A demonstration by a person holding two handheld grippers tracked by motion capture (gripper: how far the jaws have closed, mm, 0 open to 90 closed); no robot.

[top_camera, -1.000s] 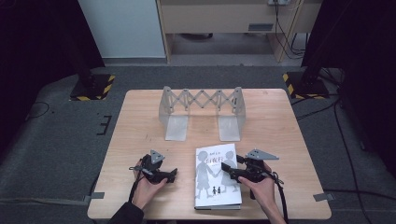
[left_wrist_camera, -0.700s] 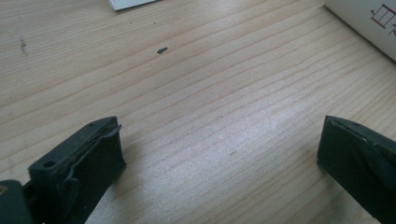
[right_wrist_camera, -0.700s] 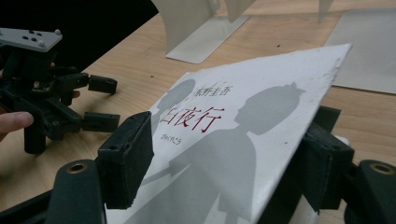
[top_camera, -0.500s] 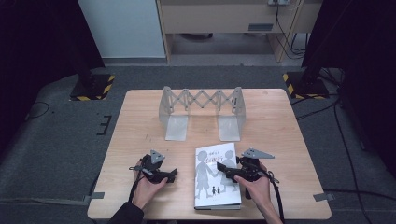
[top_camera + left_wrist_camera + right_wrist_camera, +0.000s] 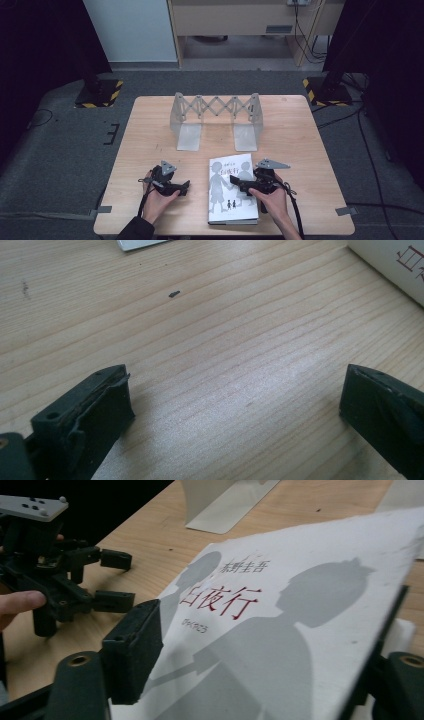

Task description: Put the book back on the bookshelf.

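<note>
The wooden table (image 5: 150, 130) stood on grey carpet. An expandable metal rack (image 5: 216, 117) at its far side held nothing. The book (image 5: 231, 187) lay near the front edge; the right gripper (image 5: 239, 184) straddled its cover, jaws apart. The left gripper (image 5: 183, 188) rested alongside, jaws wide apart.

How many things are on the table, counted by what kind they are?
book: 1
metal folding rack: 1
grippers, left gripper and right gripper: 2
Total: 4
</note>
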